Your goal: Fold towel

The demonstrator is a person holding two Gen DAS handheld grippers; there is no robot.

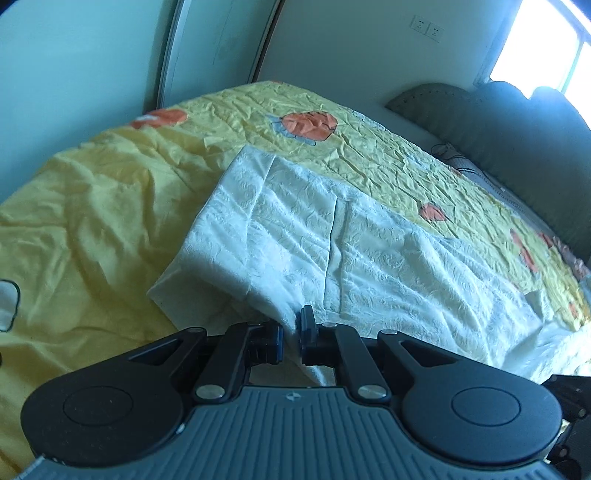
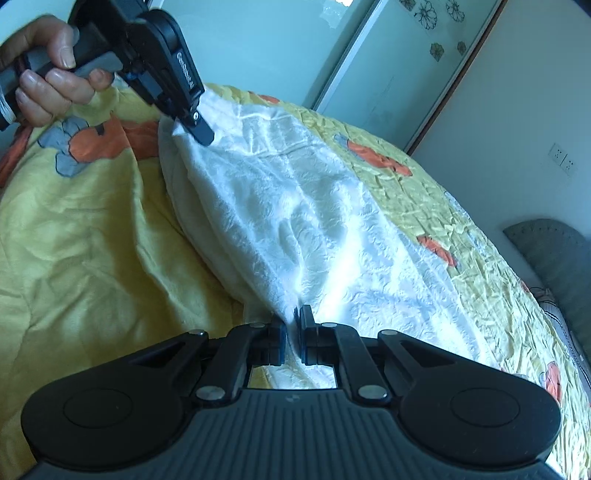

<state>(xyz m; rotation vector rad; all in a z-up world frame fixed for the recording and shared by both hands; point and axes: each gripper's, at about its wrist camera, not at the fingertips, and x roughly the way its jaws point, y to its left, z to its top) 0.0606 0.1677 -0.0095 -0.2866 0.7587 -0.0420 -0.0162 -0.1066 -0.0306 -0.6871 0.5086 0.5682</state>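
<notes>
Pinching the white towel on the yellow bedspread, each hand-held gripper, left and right, is clamped on its edge.

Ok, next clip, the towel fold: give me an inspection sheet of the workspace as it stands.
Surface: bed under a wrinkled yellow bedspread with orange patches.
Job's things: white towel lying on the bedspread, creased, one layer folded over at its far end, near edge lifted.
Clutter: nothing seen on the bedspread beside the towel.
Grippers: left hand-held gripper shut on the towel's near edge; right hand-held gripper shut on the same towel further along. A hand holds the left one's handle.
Cables: nothing seen.
Surroundings: grey padded headboard, patterned pillow against it, wall sockets, bright window, sliding door with flower prints.
</notes>
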